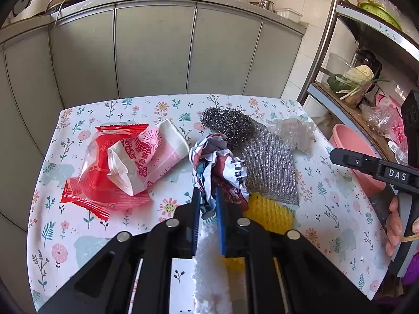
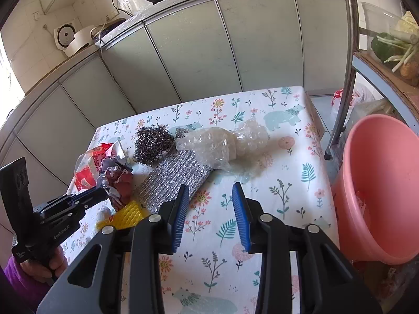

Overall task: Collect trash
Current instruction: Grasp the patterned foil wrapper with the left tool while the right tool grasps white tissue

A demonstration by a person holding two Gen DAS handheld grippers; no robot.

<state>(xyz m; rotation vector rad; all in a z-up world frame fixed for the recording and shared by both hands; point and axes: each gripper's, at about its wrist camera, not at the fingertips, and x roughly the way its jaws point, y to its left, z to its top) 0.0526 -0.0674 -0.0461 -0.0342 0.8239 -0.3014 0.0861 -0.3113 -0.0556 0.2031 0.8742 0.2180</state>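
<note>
Blue ribbed pads of the left gripper (image 1: 207, 198) clamp the near edge of a crumpled printed paper wad (image 1: 220, 167), which lies on the floral tablecloth (image 2: 282, 183) beside a steel-wool ball (image 1: 226, 125) and a glittery scouring cloth (image 1: 267, 167). The right gripper (image 2: 210, 201) hovers with jaws apart and empty, over bare cloth just short of crinkled clear plastic (image 2: 222, 144). A pink basin (image 2: 379, 188) sits off the table's right edge, with grey kitchen cabinets (image 1: 157, 47) behind.

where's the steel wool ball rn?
Steel wool ball sits mid-table at the far side, touching the silver scrub cloth, just behind the crumpled paper.
</note>
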